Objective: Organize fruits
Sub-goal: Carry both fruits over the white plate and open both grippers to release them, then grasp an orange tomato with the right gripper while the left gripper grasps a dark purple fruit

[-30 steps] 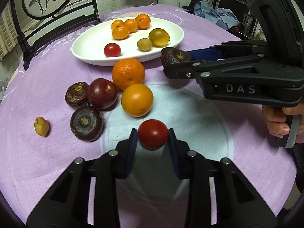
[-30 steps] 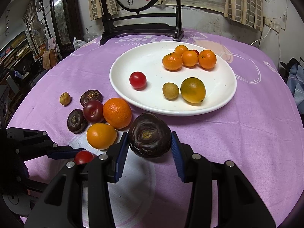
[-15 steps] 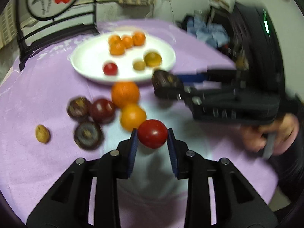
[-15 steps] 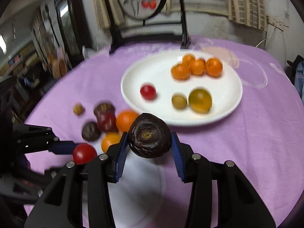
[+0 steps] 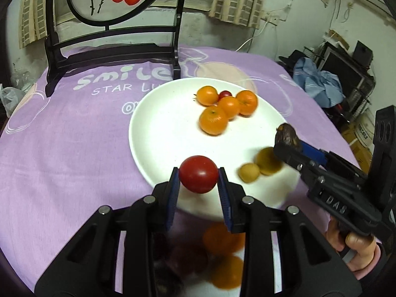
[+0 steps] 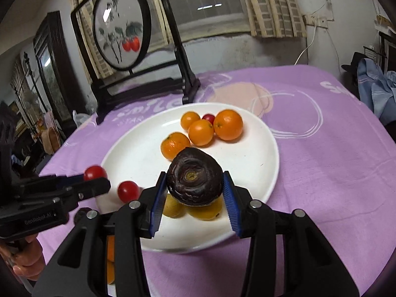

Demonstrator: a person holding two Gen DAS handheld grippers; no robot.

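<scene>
The left gripper (image 5: pixel 198 177) clamped a smooth, glossy red tomato (image 5: pixel 198 177) between its ribbed blue pads, above the near rim of the white plate (image 5: pixel 158 133). The right gripper (image 6: pixel 194 188) gripped a dark, wrinkled, rounded fruit (image 6: pixel 194 176) over the plate's front part. On the glazed oval plate lay four dimpled oranges (image 6: pixel 201 132), clustered toward its far side. A purple cloth (image 5: pixel 61 148) covered the table.
</scene>
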